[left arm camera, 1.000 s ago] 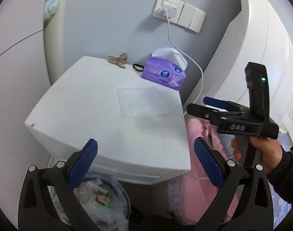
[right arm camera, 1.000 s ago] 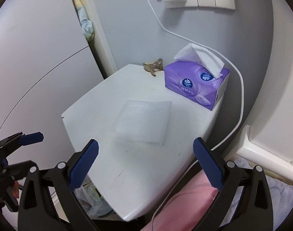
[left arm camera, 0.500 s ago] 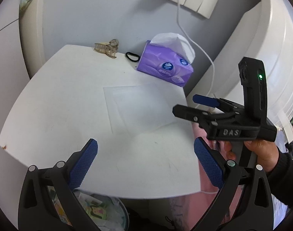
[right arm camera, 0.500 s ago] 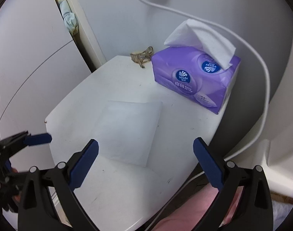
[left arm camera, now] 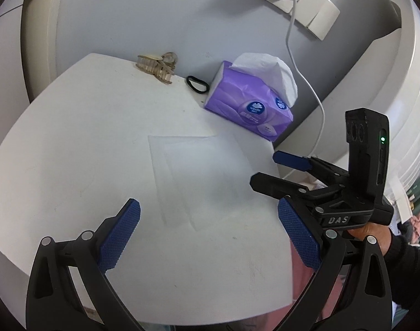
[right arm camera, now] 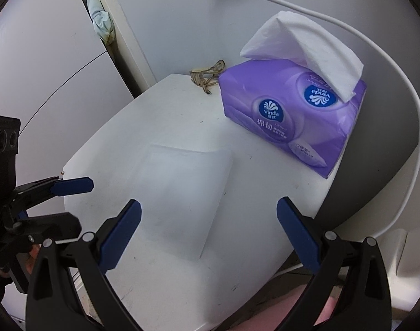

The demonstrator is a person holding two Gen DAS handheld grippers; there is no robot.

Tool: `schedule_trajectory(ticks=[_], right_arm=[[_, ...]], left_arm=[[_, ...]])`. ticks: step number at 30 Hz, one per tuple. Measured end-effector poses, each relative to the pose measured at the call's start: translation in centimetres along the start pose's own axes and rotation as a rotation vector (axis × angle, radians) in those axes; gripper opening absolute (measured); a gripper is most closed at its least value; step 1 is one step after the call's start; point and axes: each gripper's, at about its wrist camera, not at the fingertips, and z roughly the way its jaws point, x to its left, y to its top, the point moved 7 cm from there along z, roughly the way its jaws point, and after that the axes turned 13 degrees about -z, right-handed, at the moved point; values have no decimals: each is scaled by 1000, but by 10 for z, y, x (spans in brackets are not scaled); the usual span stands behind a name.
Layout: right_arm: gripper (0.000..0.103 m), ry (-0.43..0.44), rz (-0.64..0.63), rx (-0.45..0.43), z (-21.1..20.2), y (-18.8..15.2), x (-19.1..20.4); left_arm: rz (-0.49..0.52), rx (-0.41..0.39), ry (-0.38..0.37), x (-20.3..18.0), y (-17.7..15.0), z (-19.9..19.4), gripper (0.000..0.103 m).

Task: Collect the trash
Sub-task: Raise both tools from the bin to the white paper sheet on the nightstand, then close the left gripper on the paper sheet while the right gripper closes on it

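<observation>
A flat, clear plastic wrapper (left arm camera: 201, 176) lies in the middle of the white nightstand top (left arm camera: 72, 151); it also shows in the right wrist view (right arm camera: 182, 193). My left gripper (left arm camera: 210, 237) is open and empty, just short of the wrapper's near edge. My right gripper (right arm camera: 210, 234) is open and empty, over the wrapper's near right part. In the left wrist view the right gripper (left arm camera: 279, 171) hovers at the wrapper's right edge. In the right wrist view the left gripper (right arm camera: 69, 201) is at the far left.
A purple tissue pack (left arm camera: 251, 107) stands at the back right of the top, also in the right wrist view (right arm camera: 292, 115). A beige hair claw (left arm camera: 154, 66) and a black hair tie (left arm camera: 197, 84) lie at the back. A white charger cable (left arm camera: 317, 104) hangs by the wall.
Both grippers have moved forward and down toward the nightstand top and the wrapper. The trash bin below the nightstand has dropped out of view.
</observation>
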Motion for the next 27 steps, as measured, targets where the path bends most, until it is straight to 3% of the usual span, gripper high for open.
schedule_trajectory(ticks=[4, 6, 11, 15, 23, 27], right_arm=[[94, -4, -12, 2, 3, 0, -1], [79, -2, -22, 8, 6, 1, 1], [73, 4, -24, 20, 11, 1, 2], [57, -9, -38, 22, 11, 1, 3], [50, -17, -81, 24, 14, 1, 10], [41, -16, -78, 25, 17, 4, 14]], left_arm=[[4, 3, 2, 5, 1, 5, 95], [9, 3, 1, 5, 2, 6, 90], [18, -4, 11, 7, 4, 9, 83], [29, -1, 28, 7, 6, 13, 72], [20, 2, 61, 14, 4, 21, 59], [17, -3, 70, 16, 5, 23, 50]])
